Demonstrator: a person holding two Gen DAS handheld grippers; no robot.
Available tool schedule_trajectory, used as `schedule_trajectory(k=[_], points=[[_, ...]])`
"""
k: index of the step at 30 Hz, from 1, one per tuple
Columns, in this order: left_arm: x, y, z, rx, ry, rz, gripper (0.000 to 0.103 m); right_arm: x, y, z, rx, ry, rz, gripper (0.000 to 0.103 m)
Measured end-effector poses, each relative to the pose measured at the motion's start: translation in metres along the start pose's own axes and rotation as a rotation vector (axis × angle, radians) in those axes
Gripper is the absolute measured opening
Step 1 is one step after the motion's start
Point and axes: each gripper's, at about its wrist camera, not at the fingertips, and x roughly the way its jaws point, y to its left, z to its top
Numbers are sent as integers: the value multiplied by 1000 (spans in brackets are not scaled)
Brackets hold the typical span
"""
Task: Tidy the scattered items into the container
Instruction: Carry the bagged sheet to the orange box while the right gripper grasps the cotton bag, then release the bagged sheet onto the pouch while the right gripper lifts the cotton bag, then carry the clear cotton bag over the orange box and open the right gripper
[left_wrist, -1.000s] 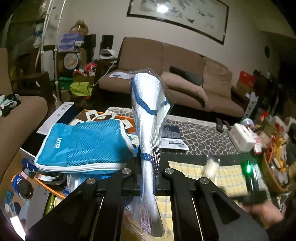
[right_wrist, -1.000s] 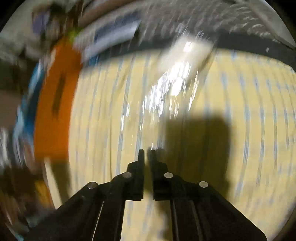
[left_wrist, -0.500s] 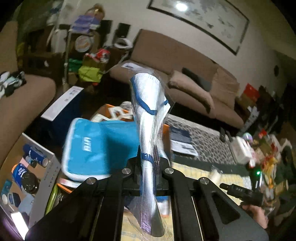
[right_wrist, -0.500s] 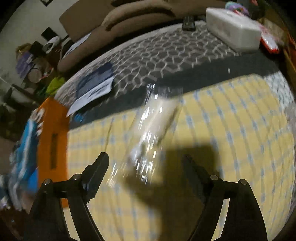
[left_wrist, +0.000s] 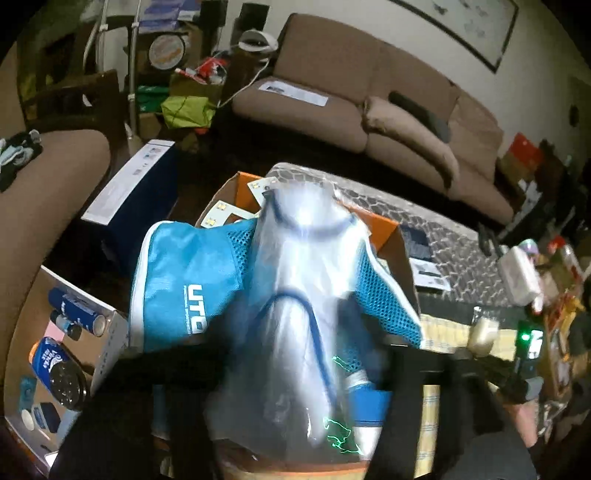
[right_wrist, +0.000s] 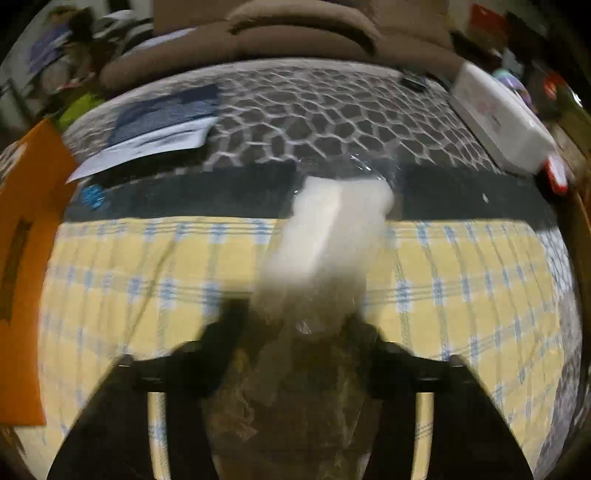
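A brown sofa (left_wrist: 369, 110) runs along the far wall, a cushion (left_wrist: 406, 136) slumped on its seat and a sheet of paper (left_wrist: 295, 94) lying flat on the left end. Above it hangs a framed picture (left_wrist: 461, 33). Down on the floor stands a dark blue box (left_wrist: 129, 184). A lime-green bag (left_wrist: 188, 109) sits among the clutter. Bottom left, 1 can (left_wrist: 51, 363) lies in an open carton.

Left gripper (left_wrist: 306, 369) opening, right gripper (right_wrist: 295, 332) closing
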Motion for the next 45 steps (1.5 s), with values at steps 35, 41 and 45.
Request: schedule_trajectory(k=[35,41,45], points=[[-65,96,17,-270,-88,21,90,-122,308,57,-376,76,523,73],[-65,94,15,-273,-77,17,90,-150,262,57,-359,12,549,81],[-65,84,14,-257,-74,14,90,-141,169,72,-99,-52,598,81]])
